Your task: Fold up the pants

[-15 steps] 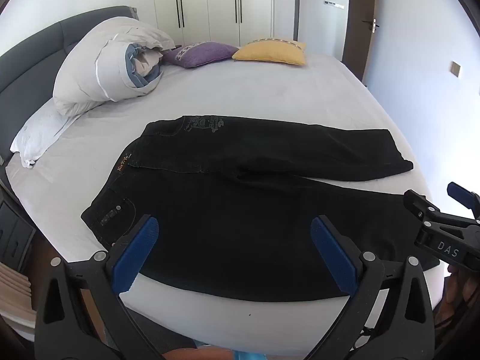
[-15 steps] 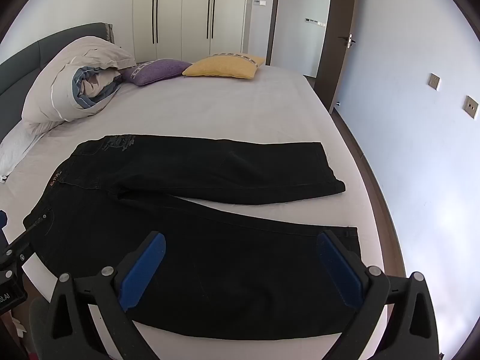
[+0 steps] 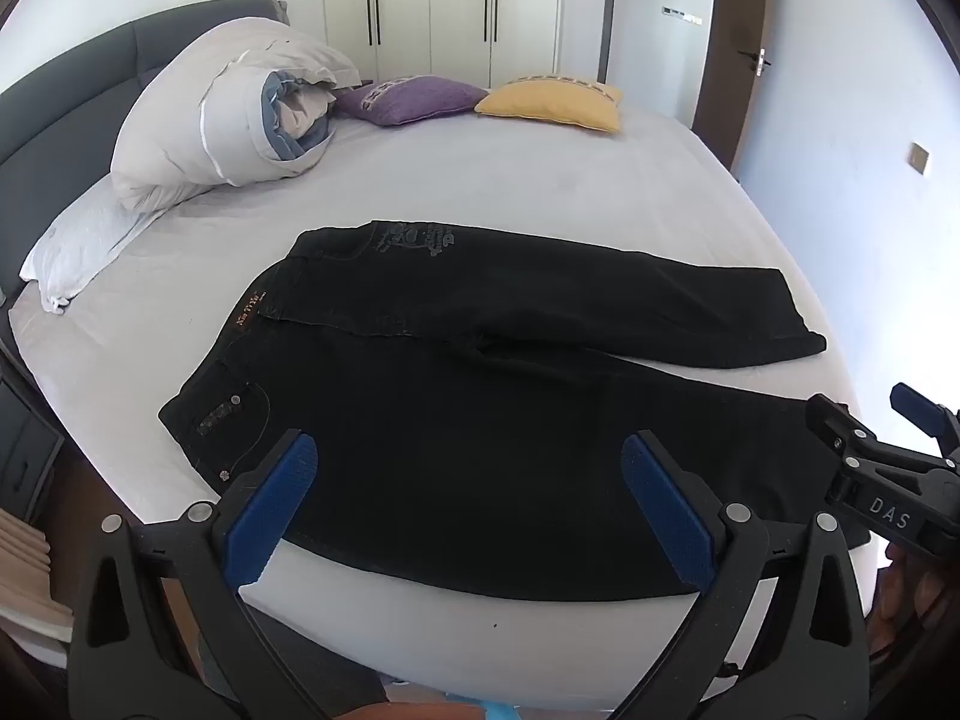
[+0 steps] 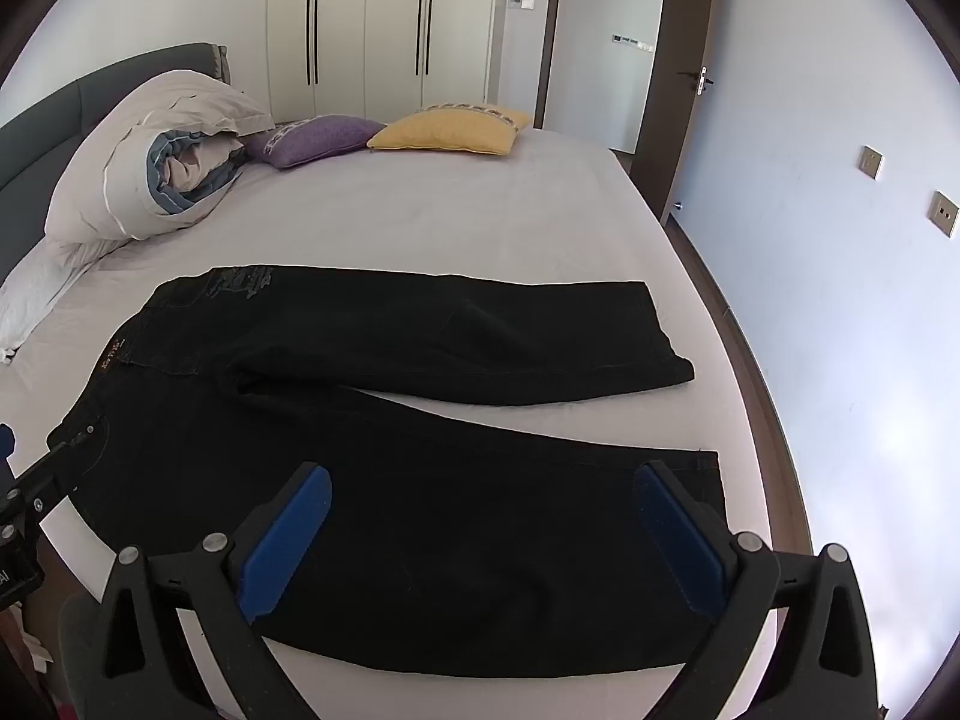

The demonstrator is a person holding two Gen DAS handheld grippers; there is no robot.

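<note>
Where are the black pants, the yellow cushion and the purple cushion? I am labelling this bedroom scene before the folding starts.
black pants (image 4: 456,516), right wrist view, on the near leg.
yellow cushion (image 4: 450,131), right wrist view, on its top face.
purple cushion (image 3: 414,99), left wrist view, on its middle.

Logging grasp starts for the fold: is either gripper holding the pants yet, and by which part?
Nothing is held. The left gripper and right gripper are both open above the black pants.

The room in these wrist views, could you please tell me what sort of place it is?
Most likely a home bedroom: black pants lie on a large bed with a grey headboard, and a built-in wardrobe fills the far wall.
</note>
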